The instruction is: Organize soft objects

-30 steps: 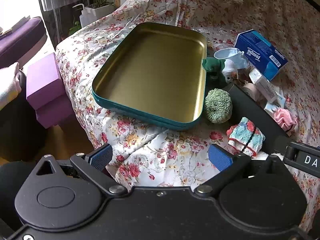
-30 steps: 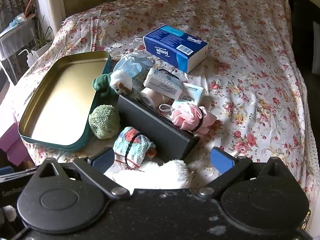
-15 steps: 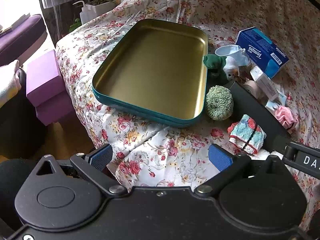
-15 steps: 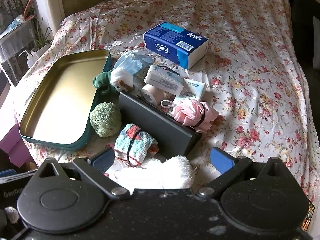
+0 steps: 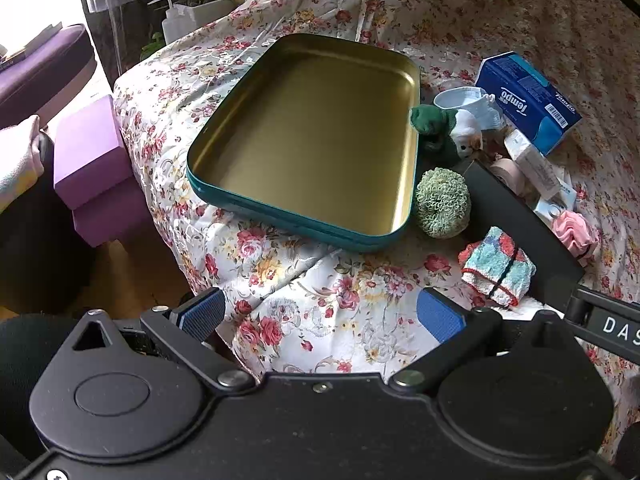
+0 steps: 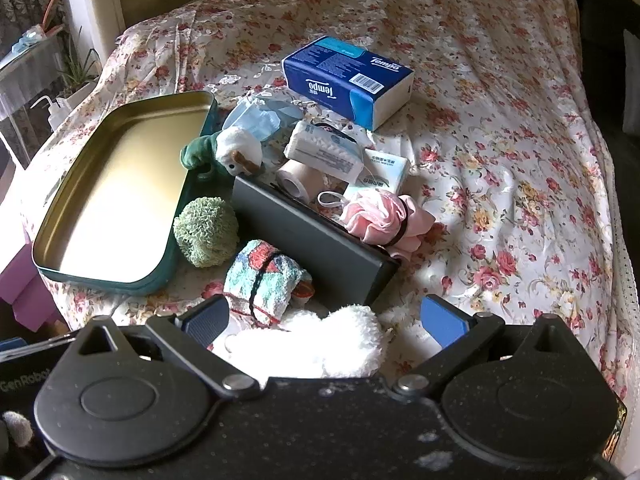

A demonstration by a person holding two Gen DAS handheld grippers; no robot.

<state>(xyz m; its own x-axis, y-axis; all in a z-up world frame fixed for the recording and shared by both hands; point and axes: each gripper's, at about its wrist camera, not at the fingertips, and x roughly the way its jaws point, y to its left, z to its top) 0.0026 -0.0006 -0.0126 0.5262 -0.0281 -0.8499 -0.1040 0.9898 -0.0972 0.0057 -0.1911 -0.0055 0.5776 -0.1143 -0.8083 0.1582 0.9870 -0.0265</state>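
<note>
An empty teal tin tray [image 5: 248,204] [image 6: 60,268] with a gold inside lies on the floral bedspread. Beside its right edge sit a green knitted ball [image 5: 442,208] [image 6: 206,230], a green-and-white plush toy [image 5: 440,132] [image 6: 228,152], a rolled teal-and-red towel [image 5: 496,270] [image 6: 264,276] and a pink scrunchie puff [image 5: 574,232] [image 6: 380,220]. A white fluffy cloth [image 6: 320,344] lies right under my right gripper [image 6: 324,320], which is open above it. My left gripper [image 5: 320,314] is open over bare bedspread, near the tray's front edge.
A black flat case [image 6: 316,240] [image 5: 516,224] lies between the soft things. Behind it are a blue tissue box [image 6: 346,76] [image 5: 528,100], small packets [image 6: 324,150], a tape roll [image 6: 294,178] and a face mask [image 6: 260,114]. Purple blocks [image 5: 92,160] stand off the bed's left edge.
Both grippers have drawn back and slightly up, so the tray and objects sit a little farther off. Nothing on the bed has moved.
</note>
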